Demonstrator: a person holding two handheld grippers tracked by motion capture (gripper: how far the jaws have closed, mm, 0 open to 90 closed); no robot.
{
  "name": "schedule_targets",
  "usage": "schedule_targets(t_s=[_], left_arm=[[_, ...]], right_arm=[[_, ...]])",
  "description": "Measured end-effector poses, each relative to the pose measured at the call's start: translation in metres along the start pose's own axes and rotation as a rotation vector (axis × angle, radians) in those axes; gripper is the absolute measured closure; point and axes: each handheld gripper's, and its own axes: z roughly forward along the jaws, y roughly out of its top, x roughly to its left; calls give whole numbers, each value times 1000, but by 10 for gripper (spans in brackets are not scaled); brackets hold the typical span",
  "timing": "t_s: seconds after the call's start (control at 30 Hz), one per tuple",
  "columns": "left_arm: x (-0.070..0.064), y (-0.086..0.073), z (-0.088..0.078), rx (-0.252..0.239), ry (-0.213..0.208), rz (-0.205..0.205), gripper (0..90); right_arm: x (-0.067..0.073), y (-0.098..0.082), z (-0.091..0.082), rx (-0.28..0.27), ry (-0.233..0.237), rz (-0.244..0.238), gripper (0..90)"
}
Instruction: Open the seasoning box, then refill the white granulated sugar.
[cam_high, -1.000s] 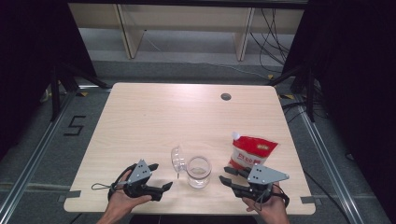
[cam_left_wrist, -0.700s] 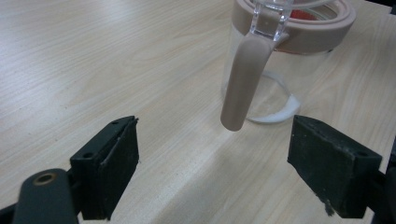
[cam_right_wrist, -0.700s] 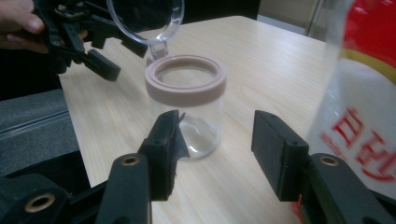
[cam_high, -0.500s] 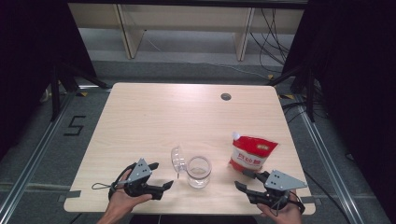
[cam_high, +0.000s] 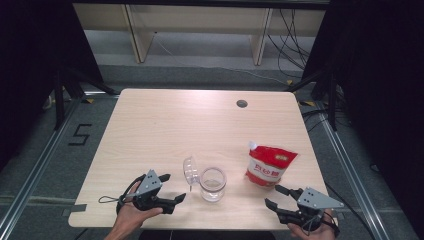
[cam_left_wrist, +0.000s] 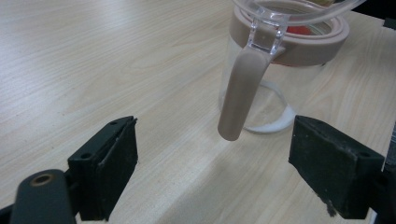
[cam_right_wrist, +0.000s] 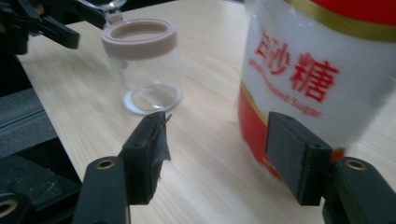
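On the pale wood-grain table (cam_high: 165, 125), the left gripper (cam_high: 167, 192) lies low near the front edge, its black jaws spread wide with nothing between them; in the left gripper view its rubbery pads (cam_left_wrist: 112, 163) flank bare tabletop just short of the jar. The jar (cam_high: 212, 184) stands upright just right of that gripper, a clear round glass body with a matte beige collar around its mouth. Its transparent hinged lid (cam_high: 190, 171) is flipped open to the left, and a beige clasp (cam_left_wrist: 240, 93) hangs down the jar's side. A thin white layer lies across the jar's bottom (cam_right_wrist: 152, 99); what it is cannot be made out. Farther right stands the sugar pouch (cam_high: 269, 164), a soft glossy bag, white above and red below with red characters, its top cut off in the right gripper view. The right gripper (cam_high: 281, 197) hovers just in front of the pouch; its jaws have just been opening and stand wide, holding nothing.
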Motion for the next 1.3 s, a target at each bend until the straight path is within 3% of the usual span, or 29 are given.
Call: schedule_targets(t_s=[0.03,0.13,0.17,0.2,0.23,0.3,0.33,0.43,0.53,0.6,0.63,0.67,0.7,0.8,0.87,0.9,0.93,0.97,1.0,1.03,1.1,1.2,1.3], left_arm=[[0,0,0,-4,-1,-4,151],[-1,0,1,-8,-2,-4,151],[0,0,1,-8,-4,2,151],[0,0,1,-8,-4,2,151],[0,0,1,-7,-5,17,151],[0,0,2,-18,-11,10,151],[-1,0,2,-13,-9,-10,151],[-1,0,2,-15,-11,-10,151],[-1,0,2,-13,-16,-4,151],[0,0,2,-8,-17,30,151],[-2,-1,2,-4,-14,1,151],[-2,-2,3,-8,-17,-3,151],[0,-1,2,2,-12,32,151],[0,-1,2,-6,-14,29,151],[-1,-2,2,2,-8,24,151],[-2,-2,2,5,-6,5,151],[-1,-2,2,5,-6,22,151],[-2,-2,3,4,-3,10,151],[-2,-2,3,4,-3,10,151],[-2,-2,4,7,-2,11,151],[-2,-2,4,5,-3,15,151],[-2,-2,5,16,-6,23,151],[-2,-3,6,13,-11,19,151]], right_arm=[[-3,-1,0,-14,-8,-27,394],[-8,-5,-6,4,-38,26,361],[-13,-7,-6,-4,-49,-13,357],[-13,-7,-6,-4,-49,-13,357],[-14,-8,-7,2,-58,13,343],[-21,-12,-9,17,-70,41,311],[-27,-14,-11,11,-88,21,289],[-33,-16,-12,12,-122,54,241],[-35,-16,-12,-5,-123,74,224],[-39,-16,-10,-12,-117,24,217],[-37,-15,-8,6,-118,48,210],[-37,-15,-8,6,-118,48,210],[-39,-13,-6,4,-106,34,224],[-45,-10,-5,-24,-118,-2,197],[-51,-9,-1,-31,-93,-4,177],[-51,-9,1,-41,-92,25,183],[-52,-9,3,-42,-83,23,184],[-56,-8,6,-58,-83,-14,201],[-56,-8,6,-58,-83,-14,201],[-54,-7,7,-31,-74,27,214],[-56,-5,14,-43,-79,-12,207],[-55,-1,19,-39,-72,-16,199],[-58,2,24,-54,-69,-53,196]])
